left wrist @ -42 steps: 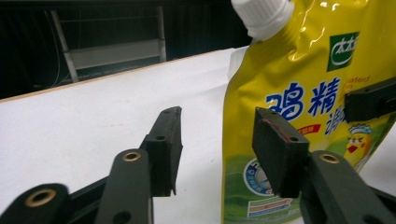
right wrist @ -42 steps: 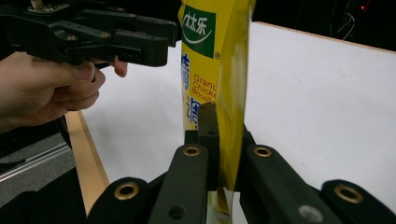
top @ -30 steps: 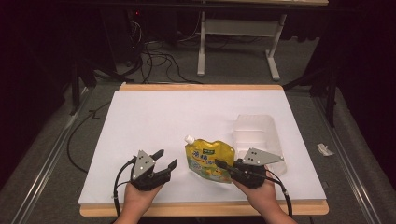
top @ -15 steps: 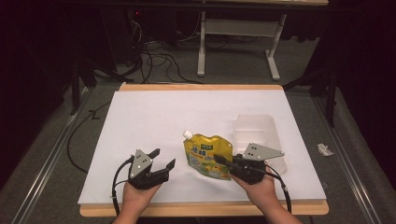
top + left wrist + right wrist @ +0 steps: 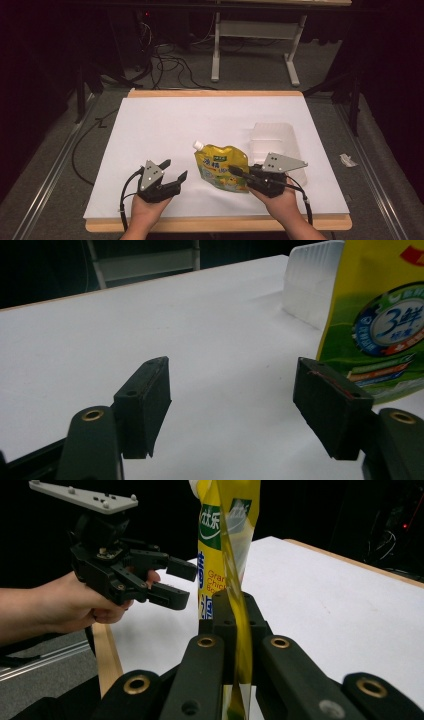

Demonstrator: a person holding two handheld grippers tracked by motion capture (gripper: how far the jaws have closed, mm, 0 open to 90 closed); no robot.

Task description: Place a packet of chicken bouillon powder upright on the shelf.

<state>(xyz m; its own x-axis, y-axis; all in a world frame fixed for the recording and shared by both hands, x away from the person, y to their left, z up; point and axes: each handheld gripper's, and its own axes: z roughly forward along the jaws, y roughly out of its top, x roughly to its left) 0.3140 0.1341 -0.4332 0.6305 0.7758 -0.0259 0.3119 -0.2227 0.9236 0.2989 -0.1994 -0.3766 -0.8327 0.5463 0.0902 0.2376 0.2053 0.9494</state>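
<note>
R gripper point(image 5: 236, 171) is clamped on the pouch point(image 5: 222, 167): in the right gripper view the jaws are pinched tight on the pouch's thin side edge point(image 5: 235, 595), yellow film squeezed between them. Pouch looks lifted or tipped up by that grip, spout point(image 5: 198, 145) pointing up-left, over the front-middle of the table point(image 5: 165, 120); can't tell if its bottom edge touches the surface.

L gripper point(image 5: 175, 171) is spread wide, holding nothing, hovering near the table's front edge to the pouch's left. In the left gripper view its pads point(image 5: 145, 400) stand well apart w/ the pouch point(image 5: 380, 320) just beside the right-hand one, not between them.

Clear tray point(image 5: 275, 142) sits just behind the R gripper, right of the pouch, looks empty.

Progress, as I judge it: pick is done, pouch secured by one hand. Left: prob. a 2nd grip from L, or moving the pouch into the tray. Nothing placed yet, so roughly early-to-mid.
</note>
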